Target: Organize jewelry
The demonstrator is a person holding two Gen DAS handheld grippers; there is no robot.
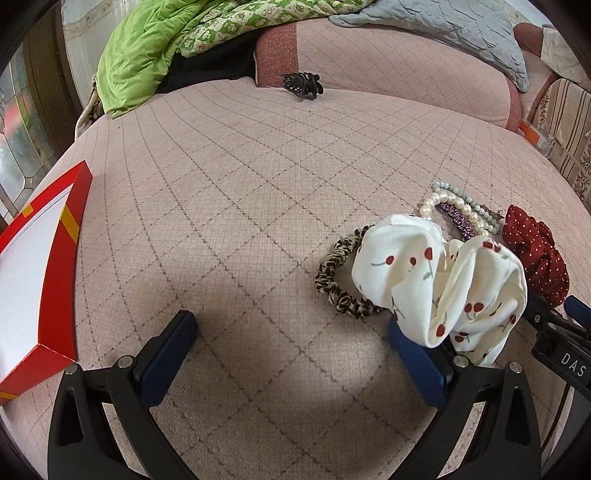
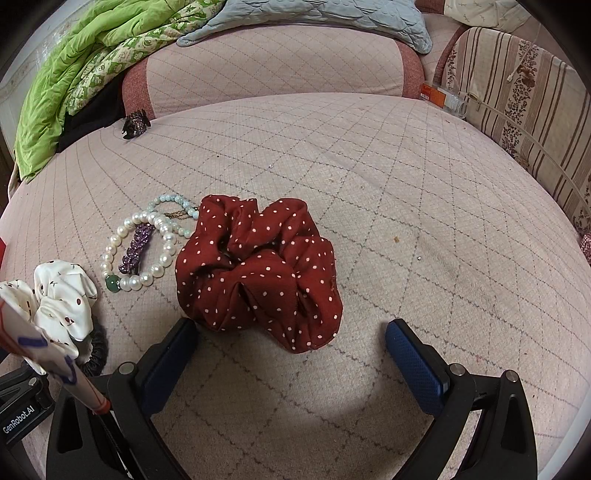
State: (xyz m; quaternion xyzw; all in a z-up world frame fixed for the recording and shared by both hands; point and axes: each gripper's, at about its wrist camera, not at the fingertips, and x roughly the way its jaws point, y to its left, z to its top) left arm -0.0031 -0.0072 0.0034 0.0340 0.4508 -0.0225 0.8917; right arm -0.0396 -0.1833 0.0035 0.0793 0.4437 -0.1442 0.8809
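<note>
A pile of accessories lies on the pink quilted cushion (image 1: 229,206). My left gripper (image 1: 291,347) is open; a white cherry-print scrunchie (image 1: 439,280) lies against its right finger. Beside it are a leopard hair tie (image 1: 332,280), a pearl bracelet (image 2: 144,254), a purple rhinestone clip (image 2: 135,251) and a pale blue bead bracelet (image 2: 173,205). My right gripper (image 2: 291,350) is open, just short of a dark red polka-dot scrunchie (image 2: 258,269). A red box with a white inside (image 1: 40,266) lies at the left. A black claw clip (image 1: 303,85) sits far back.
A green quilt (image 1: 147,48) and a grey-blue quilted pillow (image 1: 450,26) lie at the back of the sofa. A striped floral cushion (image 2: 517,103) stands at the right. A window frame is at the far left.
</note>
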